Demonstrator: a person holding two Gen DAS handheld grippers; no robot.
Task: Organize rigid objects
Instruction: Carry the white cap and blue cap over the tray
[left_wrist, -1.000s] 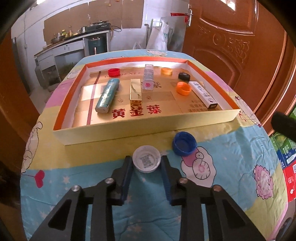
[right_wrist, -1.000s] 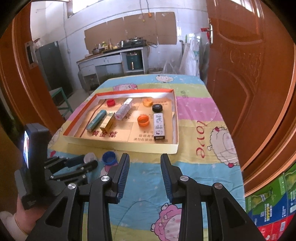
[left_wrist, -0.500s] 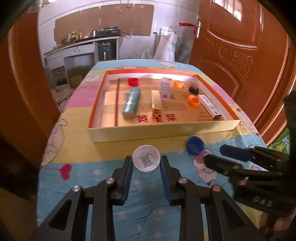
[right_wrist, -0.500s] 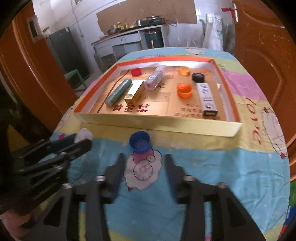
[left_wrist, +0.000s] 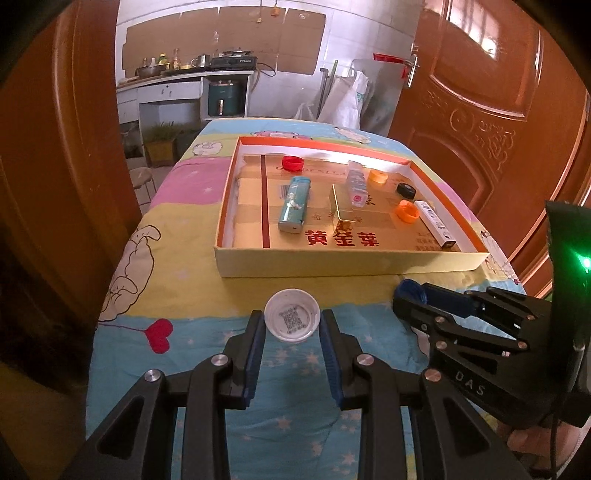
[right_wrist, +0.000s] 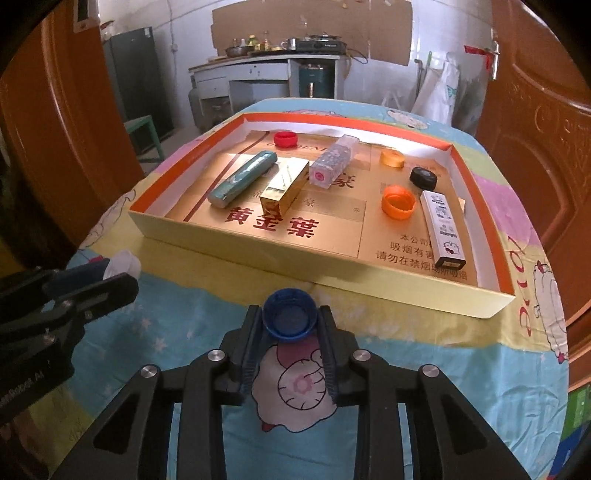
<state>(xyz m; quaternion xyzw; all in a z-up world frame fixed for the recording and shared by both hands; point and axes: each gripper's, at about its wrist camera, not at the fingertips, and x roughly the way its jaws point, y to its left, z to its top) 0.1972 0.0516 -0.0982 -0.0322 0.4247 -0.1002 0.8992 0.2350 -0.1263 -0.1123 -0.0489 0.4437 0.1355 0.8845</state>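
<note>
My left gripper (left_wrist: 291, 325) is clamped on the white cap (left_wrist: 291, 320), open side up, just near of the box (left_wrist: 347, 263). My right gripper (right_wrist: 290, 319) is closing on the blue cap (right_wrist: 290, 314), pads at its sides, on the cloth (right_wrist: 424, 354) near the box's front wall.

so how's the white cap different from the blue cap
The white cap is pale with a printed code square inside; the blue cap is dark blue and plain inside. The white cap sits between the left gripper's jaws, the blue cap between the right gripper's closing jaws. Both lie open side up outside the box.
</note>
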